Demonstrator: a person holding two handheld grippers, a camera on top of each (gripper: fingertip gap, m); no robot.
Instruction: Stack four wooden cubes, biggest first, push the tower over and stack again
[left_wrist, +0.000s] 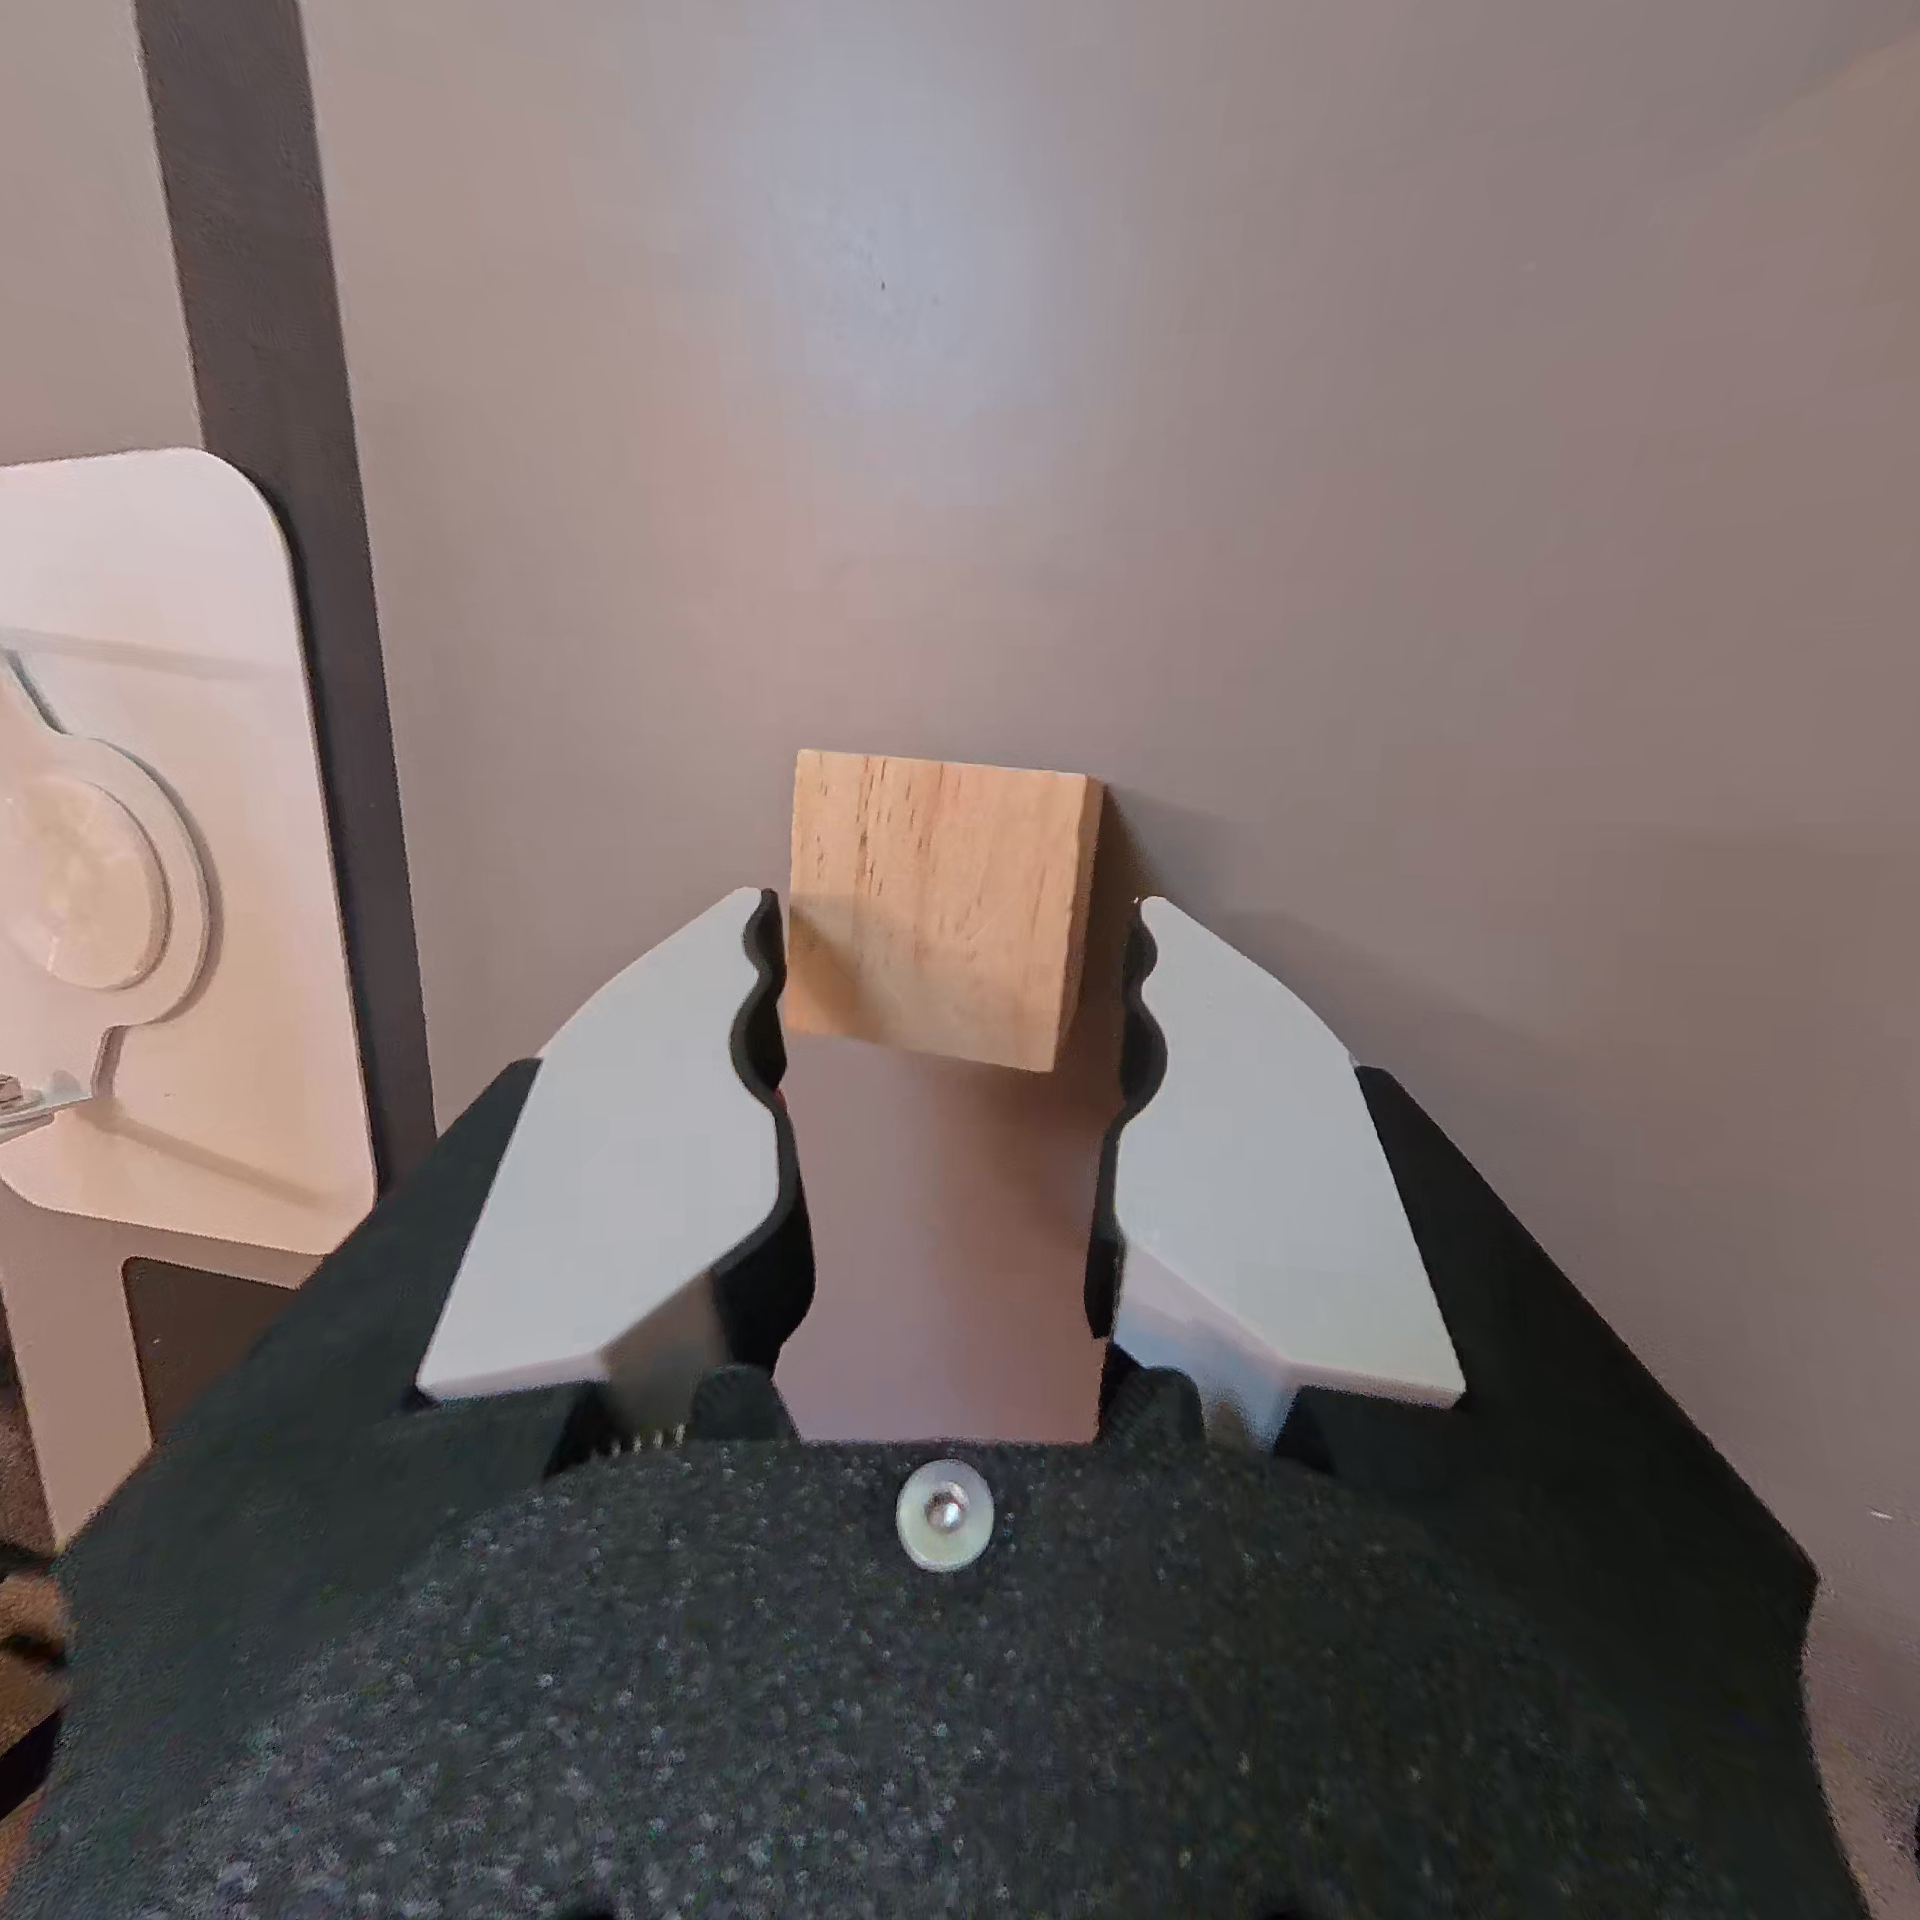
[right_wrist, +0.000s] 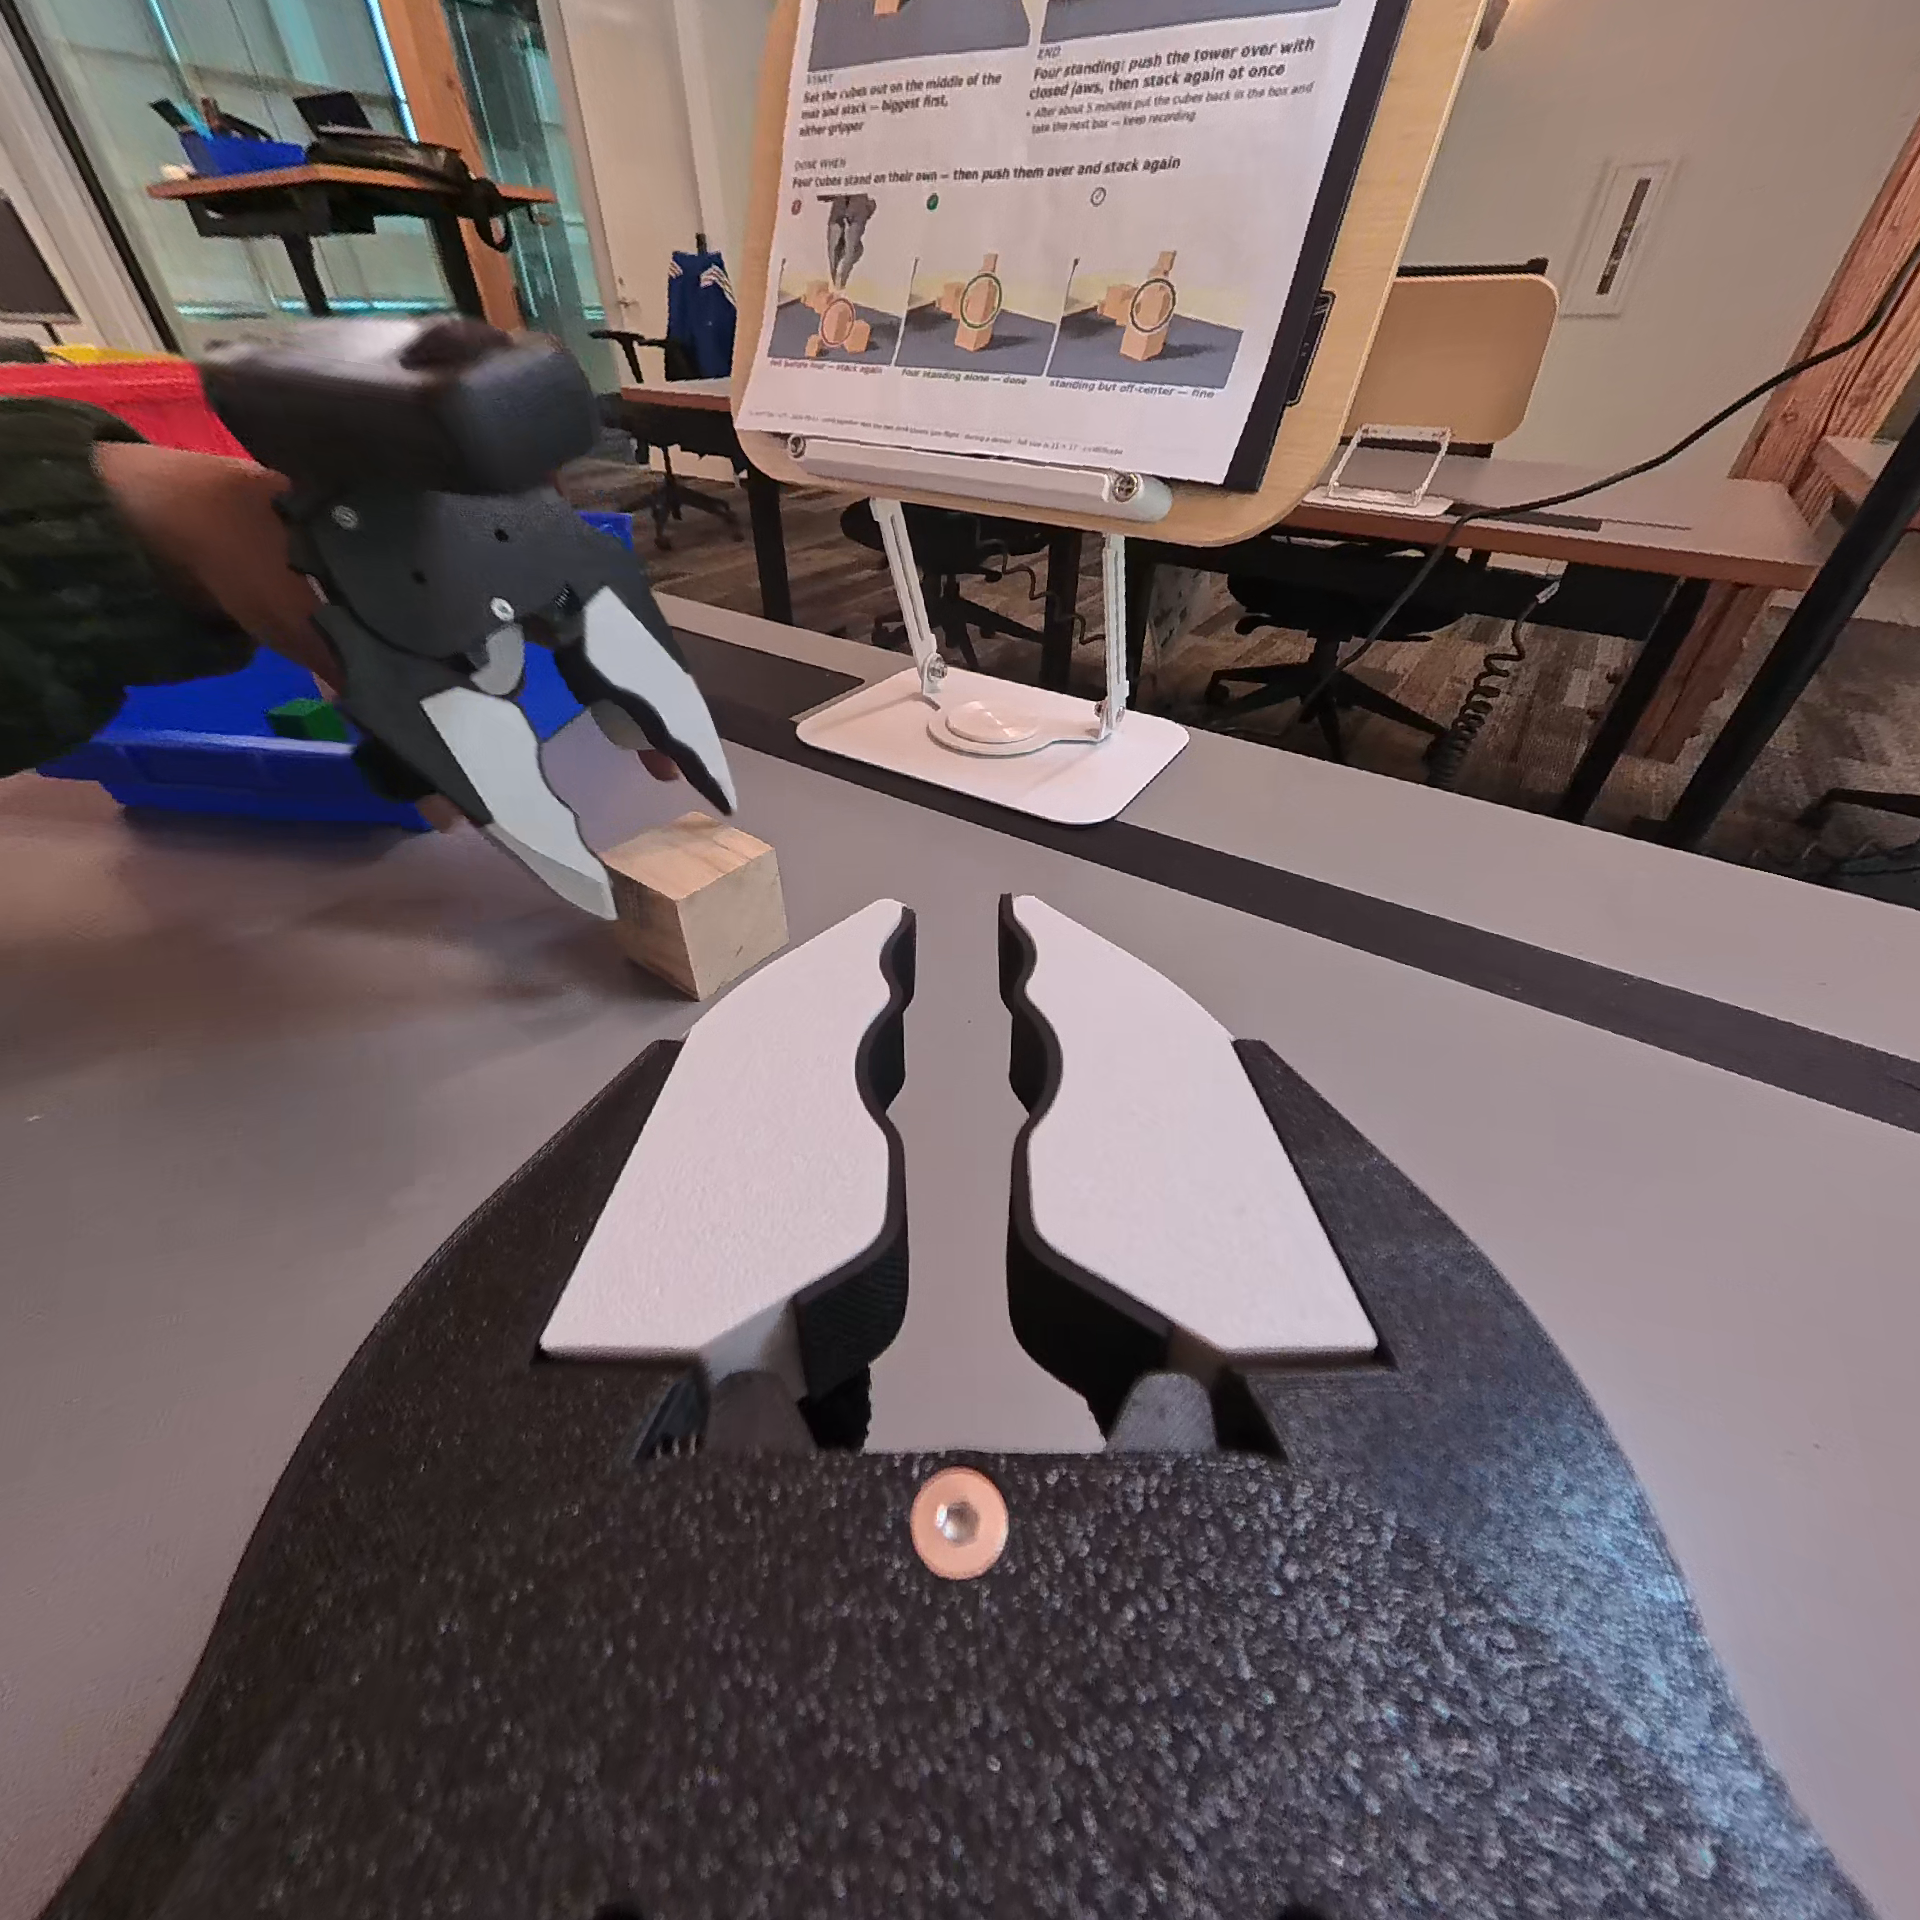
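Observation:
A light wooden cube (left_wrist: 940, 909) rests on the grey mat (left_wrist: 1351, 520). My left gripper (left_wrist: 956, 906) is open, with a finger on each side of the cube. The left pad (left_wrist: 764, 966) is close against the cube's side, and a clear gap shows between the cube and the right pad (left_wrist: 1138, 987). In the right wrist view the left gripper (right_wrist: 660, 852), held by a hand, tilts down over the cube (right_wrist: 707, 904), which sits flat on the mat. My right gripper (right_wrist: 956, 912) hovers low over the mat just right of the cube, its jaws a narrow gap apart with nothing between them.
A white stand base (right_wrist: 997, 748) carries a board with a printed sheet (right_wrist: 1039, 208) at the mat's far edge; the base also shows in the left wrist view (left_wrist: 156, 831). A blue bin (right_wrist: 208, 748) sits at the left. A dark strip (right_wrist: 1455, 935) borders the mat. About 20 cm separates my left fingertips from my right.

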